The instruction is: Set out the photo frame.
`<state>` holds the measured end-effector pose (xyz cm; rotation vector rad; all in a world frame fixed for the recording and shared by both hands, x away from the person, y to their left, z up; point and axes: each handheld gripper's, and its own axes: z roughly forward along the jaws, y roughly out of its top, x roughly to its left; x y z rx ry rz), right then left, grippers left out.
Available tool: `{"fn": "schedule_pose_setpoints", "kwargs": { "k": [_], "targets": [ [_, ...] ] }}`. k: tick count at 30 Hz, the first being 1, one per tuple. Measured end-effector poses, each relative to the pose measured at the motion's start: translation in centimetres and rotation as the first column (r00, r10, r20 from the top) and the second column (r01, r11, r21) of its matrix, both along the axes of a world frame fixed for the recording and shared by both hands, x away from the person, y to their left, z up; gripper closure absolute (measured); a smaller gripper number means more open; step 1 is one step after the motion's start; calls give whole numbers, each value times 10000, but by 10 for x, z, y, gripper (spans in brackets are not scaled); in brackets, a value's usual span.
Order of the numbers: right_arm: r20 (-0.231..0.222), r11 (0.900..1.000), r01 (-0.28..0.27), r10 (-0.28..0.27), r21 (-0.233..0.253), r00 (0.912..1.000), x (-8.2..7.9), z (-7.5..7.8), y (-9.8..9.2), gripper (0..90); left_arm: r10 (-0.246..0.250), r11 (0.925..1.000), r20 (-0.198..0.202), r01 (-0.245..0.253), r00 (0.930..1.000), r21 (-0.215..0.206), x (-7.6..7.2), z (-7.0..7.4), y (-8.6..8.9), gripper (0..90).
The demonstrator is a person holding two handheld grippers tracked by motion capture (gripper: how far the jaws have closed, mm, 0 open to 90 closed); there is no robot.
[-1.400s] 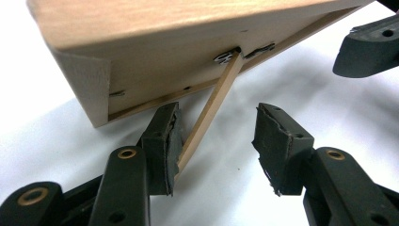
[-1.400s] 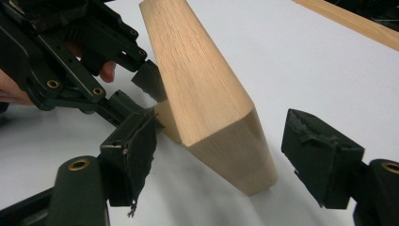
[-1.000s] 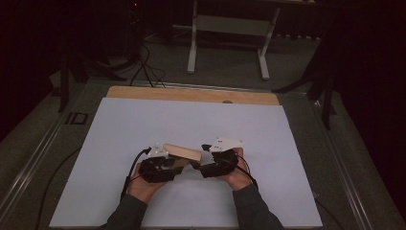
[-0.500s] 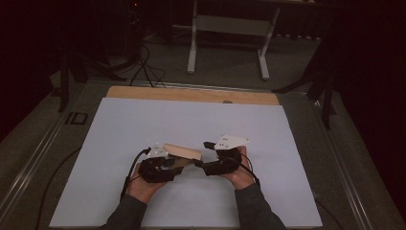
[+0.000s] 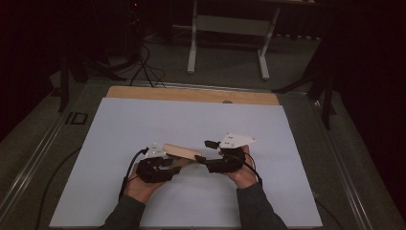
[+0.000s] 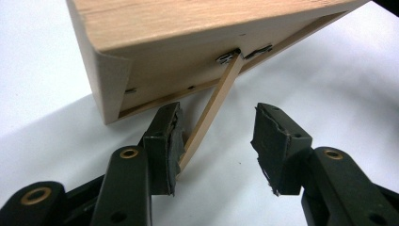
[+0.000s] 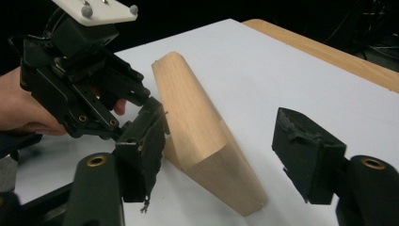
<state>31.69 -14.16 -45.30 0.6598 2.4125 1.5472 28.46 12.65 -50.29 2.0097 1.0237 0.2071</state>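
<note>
Jaws of each hand-held gripper, left (image 6: 216, 141) and right (image 7: 226, 160), gape wide beside the wooden frame (image 7: 202, 136), gripping nothing.

Dark room. White sheet (image 5: 143, 120) covers tabletop; bare wooden strip (image 5: 191, 94) along far edge. Grey floor (image 5: 230, 67) beyond, white stand legs (image 5: 193, 48), black cables (image 5: 143, 64) far left.

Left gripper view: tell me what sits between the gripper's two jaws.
The wooden frame's thin fold-out stand strut runs down into the left gripper's open gap, against one pad; the rest is bare white table.
</note>
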Motion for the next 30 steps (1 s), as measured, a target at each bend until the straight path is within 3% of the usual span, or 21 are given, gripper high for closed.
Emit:
{"fn": "schedule_pose_setpoints", "kwargs": {
  "k": [7, 12, 20, 30],
  "targets": [
    [92, 9994, 296, -298, 185, 9995, 1, 2, -5, 408, -15, 10000, 192, 14, 9998, 52, -3, 3, 0, 566],
    [100, 9974, 672, -675, 267, 9977, 3, 0, -9, 461, 81, 9997, 620, -96, 9980, 238, -8, 7, 0, 613],
    [-7, 9898, 1414, -1414, 191, 9900, 7, -5, -12, 555, 242, 9994, 1070, -266, 9940, 206, -11, 12, 4, 707],
    [-107, 9798, 1997, -1996, 54, 9798, 11, -17, -9, 802, 414, 9983, 1266, -461, 9911, 350, -10, 13, 5, 846]
  ]
}}
